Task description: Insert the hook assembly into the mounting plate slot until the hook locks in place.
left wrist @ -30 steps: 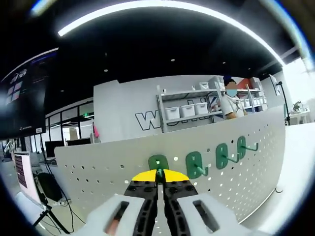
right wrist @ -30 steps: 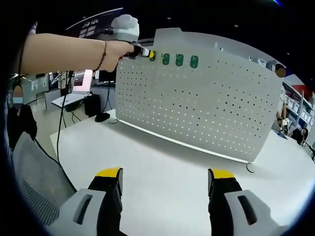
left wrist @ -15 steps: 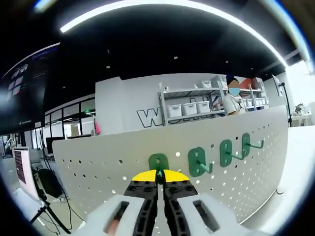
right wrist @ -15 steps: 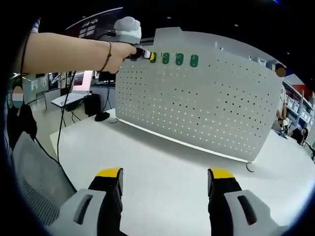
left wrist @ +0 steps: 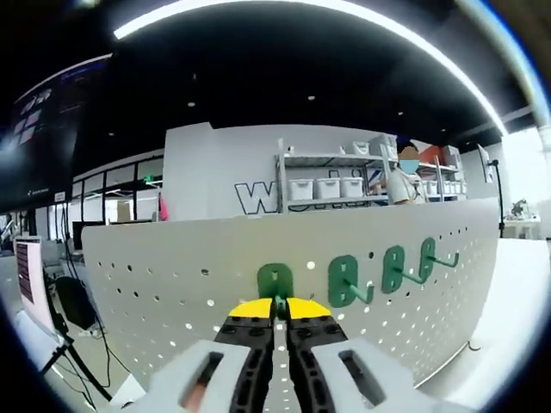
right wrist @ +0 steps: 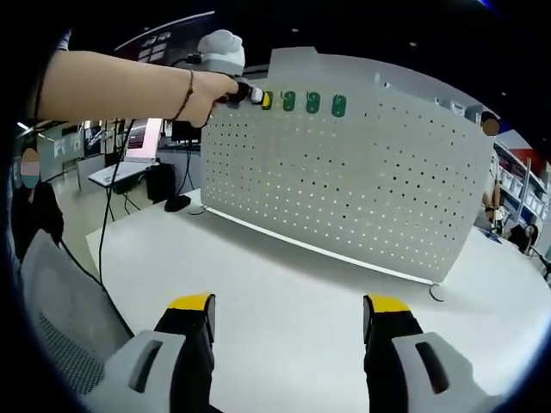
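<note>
So the pegboard [right wrist: 344,181] was a big sheet of pale grey metal, matte, punched all over with small round holes, standing upright on a plain white table [right wrist: 284,318]. It curved a bit in both fisheye views, so hard to say if it was truly flat.

The left gripper [left wrist: 277,311] had its yellow-tipped black fingers pressed together on the green hook [left wrist: 275,281], a glossy plastic piece with a rounded oblong back plate sitting right against the pegboard near its top edge. In the right gripper view the same gripper showed up at the board's top left corner, held in a person's hand [right wrist: 205,90] with a thin bracelet on the wrist.

Three more green hooks [left wrist: 346,281] of the same shape sat in a row just beside it along the top of the board, each with a thin prong sticking out and bending up at the end.

The right gripper [right wrist: 288,323] hung low over the table, fingers spread wide, nothing between them.

Behind the board, metal shelving [left wrist: 331,185] carried white plastic bins; couldn't tell what was in them.
</note>
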